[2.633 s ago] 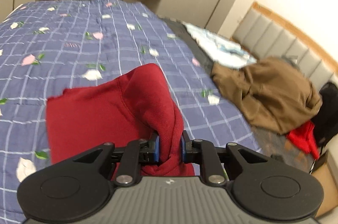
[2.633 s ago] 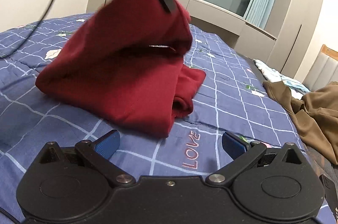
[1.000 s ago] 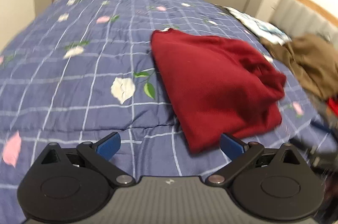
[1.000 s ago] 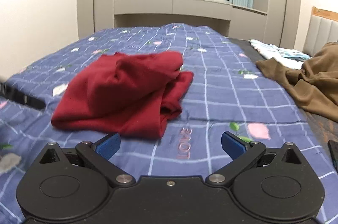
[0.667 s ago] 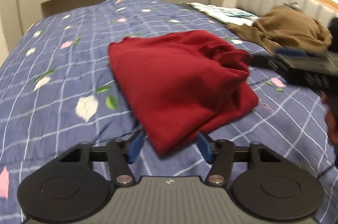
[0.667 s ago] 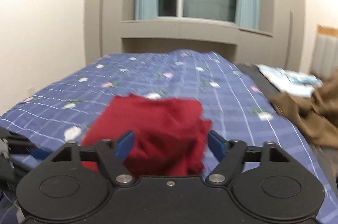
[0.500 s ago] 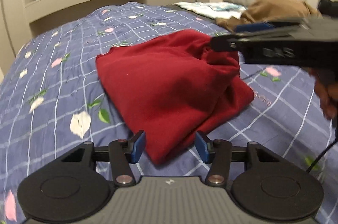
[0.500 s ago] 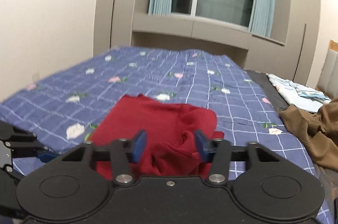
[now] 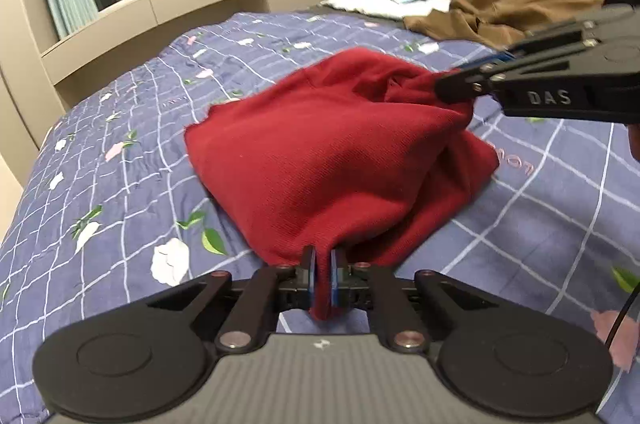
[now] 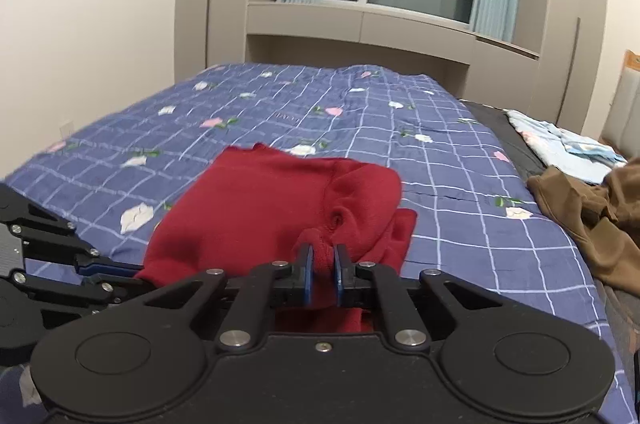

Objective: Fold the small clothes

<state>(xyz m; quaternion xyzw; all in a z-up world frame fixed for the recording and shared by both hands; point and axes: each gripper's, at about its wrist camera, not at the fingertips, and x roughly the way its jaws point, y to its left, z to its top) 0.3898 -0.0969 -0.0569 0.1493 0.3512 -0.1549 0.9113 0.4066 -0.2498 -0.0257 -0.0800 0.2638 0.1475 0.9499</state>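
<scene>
A: Where is the red garment (image 9: 336,152) sitting?

B: It is lying bunched at mid-frame on the blue floral quilt (image 9: 120,184). The left gripper (image 9: 322,278), its jaws just closed, is pinching a corner at 6 o'clock.

A: And the right gripper (image 10: 320,274)?

B: Likewise just closed, it is clamping a bunched fold; the cloth below is disappearing behind its body. The brown garment (image 10: 592,220) at 3 o'clock is running off-frame.
</scene>
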